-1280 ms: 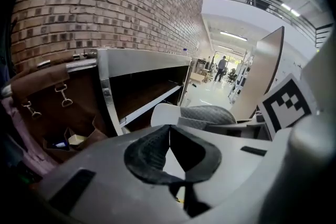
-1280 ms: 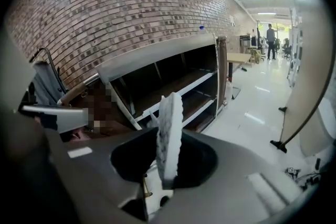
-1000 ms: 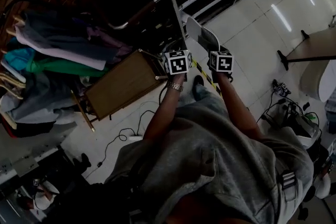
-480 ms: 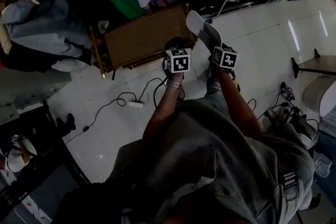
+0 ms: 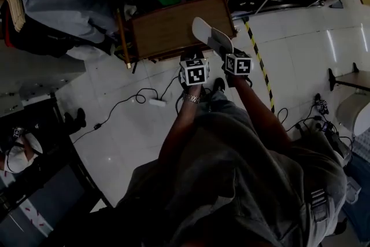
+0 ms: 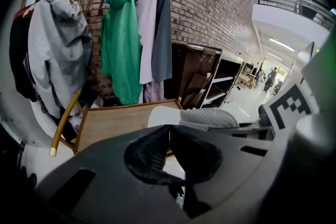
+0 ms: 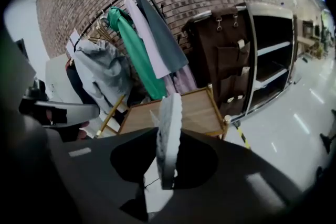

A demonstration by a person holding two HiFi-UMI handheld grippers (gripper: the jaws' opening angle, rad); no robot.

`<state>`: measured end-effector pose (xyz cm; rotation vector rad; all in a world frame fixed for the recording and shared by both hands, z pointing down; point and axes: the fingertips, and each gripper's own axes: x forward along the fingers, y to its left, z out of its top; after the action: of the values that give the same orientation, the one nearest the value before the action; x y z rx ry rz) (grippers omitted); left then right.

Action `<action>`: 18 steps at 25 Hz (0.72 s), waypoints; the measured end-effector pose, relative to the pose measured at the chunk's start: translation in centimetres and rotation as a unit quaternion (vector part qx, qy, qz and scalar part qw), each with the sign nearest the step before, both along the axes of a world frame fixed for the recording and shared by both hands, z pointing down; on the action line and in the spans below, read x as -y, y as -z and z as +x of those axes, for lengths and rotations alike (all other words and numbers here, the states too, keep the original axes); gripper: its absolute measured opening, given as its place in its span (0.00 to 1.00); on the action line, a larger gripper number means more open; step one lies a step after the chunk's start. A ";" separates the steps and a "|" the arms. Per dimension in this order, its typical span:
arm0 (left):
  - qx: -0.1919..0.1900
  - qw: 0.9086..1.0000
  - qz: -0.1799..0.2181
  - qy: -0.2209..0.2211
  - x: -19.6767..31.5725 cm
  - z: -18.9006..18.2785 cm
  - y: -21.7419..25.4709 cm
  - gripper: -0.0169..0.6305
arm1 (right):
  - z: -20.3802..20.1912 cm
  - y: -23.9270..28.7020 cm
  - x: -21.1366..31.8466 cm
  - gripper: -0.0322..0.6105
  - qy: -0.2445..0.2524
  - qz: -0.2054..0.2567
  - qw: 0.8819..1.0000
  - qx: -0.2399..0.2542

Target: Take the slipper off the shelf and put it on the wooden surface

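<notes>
A pale grey slipper (image 5: 211, 37) hangs over the near right corner of the low wooden surface (image 5: 165, 29). My right gripper (image 5: 225, 54) is shut on its heel end. In the right gripper view the slipper (image 7: 169, 128) stands edge-on, clamped between the two dark jaws of the right gripper (image 7: 167, 160), with the wooden surface (image 7: 199, 110) behind it. My left gripper (image 5: 193, 58) sits just left of the right one, shut and empty. In the left gripper view its jaws meet at the left gripper's tip (image 6: 169, 131), and the slipper (image 6: 205, 118) shows beyond them over the wooden surface (image 6: 110, 120).
A clothes rack with a green garment (image 6: 121, 44) and grey jackets (image 6: 55, 55) stands behind the wooden surface against a brick wall. A dark shelf unit (image 7: 262, 55) is to the right. Yellow-black tape (image 5: 259, 63) and cables (image 5: 130, 102) lie on the white floor.
Both grippers have carried the slipper away from the dark shelf unit toward the wooden surface. The slipper now overlaps the surface's near right corner. The head view has swung round.
</notes>
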<state>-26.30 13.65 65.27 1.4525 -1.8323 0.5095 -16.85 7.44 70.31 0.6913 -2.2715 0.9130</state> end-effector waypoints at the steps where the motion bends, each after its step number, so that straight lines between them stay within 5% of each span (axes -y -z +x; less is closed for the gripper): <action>1: 0.001 1.000 0.000 0.002 -0.4 -0.1 -0.1 0.04 | -0.2 -1.0 -0.9 0.16 0.018 -0.018 1.000 0.009; 9: -0.013 0.998 -0.034 0.053 -3.7 -1.7 -5.0 0.04 | 0.3 -10.9 -11.2 0.16 0.158 -0.109 0.981 -0.036; 11: -0.020 0.998 -0.037 0.056 -4.1 -1.7 -6.0 0.04 | 0.7 -14.1 -10.7 0.16 0.115 -0.129 0.984 -0.038; 14: -0.029 0.997 -0.041 0.061 -5.0 -2.0 -7.9 0.04 | 0.8 -19.2 -6.8 0.16 -0.017 -0.146 0.989 -0.001; 18: -0.030 0.997 -0.042 0.057 -5.1 -3.0 -12.0 0.04 | 0.7 -25.6 0.2 0.16 -0.128 -0.089 0.988 -0.008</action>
<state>-29.30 18.76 77.22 1.2868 -1.8127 0.4761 -16.19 7.19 95.93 0.9197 -2.0849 1.2093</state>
